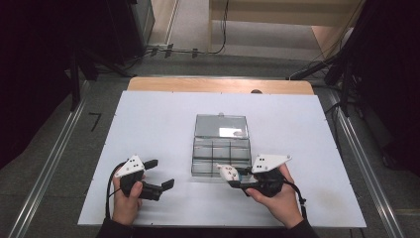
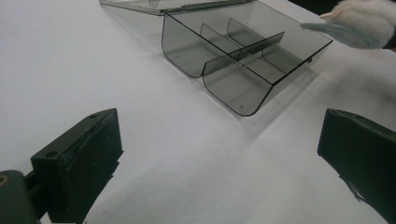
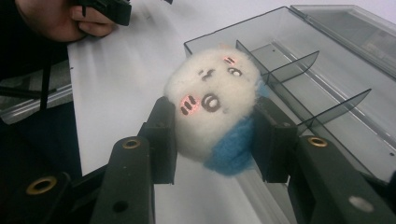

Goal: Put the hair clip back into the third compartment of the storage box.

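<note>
Over the near edge of the clear divided box, my right gripper grasps the plush toy; left gripper released. Soft pile may slip, missing its compartment.

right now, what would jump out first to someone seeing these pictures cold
The white and blue plush toy with a small drawn face, clamped between the right gripper jaws at the near edge of the clear divided box. That smoky box sits mid-table with its lid folded back, compartments bare. The left gripper rests open on the white table, left of the box.
</note>
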The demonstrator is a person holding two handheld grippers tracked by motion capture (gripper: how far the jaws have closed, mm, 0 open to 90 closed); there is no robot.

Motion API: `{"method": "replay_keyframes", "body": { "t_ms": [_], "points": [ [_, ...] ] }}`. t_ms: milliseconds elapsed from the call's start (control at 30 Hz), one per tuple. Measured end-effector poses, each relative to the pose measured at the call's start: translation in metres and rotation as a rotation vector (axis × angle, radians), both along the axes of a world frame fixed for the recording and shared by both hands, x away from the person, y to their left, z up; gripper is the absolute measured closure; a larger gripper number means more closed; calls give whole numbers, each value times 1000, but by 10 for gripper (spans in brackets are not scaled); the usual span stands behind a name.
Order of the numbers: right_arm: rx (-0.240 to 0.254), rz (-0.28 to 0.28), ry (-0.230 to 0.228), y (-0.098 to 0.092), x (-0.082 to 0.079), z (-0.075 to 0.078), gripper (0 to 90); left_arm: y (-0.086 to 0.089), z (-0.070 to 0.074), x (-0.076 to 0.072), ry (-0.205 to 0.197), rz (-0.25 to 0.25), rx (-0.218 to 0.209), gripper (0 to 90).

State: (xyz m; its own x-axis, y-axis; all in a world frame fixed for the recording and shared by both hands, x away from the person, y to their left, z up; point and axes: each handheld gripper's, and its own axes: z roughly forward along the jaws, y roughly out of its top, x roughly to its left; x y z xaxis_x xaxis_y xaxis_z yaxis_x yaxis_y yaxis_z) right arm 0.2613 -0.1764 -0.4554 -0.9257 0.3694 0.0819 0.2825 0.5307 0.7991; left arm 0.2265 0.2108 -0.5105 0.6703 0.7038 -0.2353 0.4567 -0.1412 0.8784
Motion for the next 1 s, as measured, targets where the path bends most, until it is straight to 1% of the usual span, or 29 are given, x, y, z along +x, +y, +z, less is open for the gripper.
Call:
{"method": "replay_keyframes", "body": {
  "t_ms": [400,733,1000],
  "points": [
    [4,-13,-12,1,13,7,538,0,0,0,2,1,-3,0],
    [8,-25,-6,2,24,10,537,0,0,0,1,3,-3,0],
    [13,-29,-14,5,33,13,537,0,0,0,1,4,-3,0]
  ]
}}
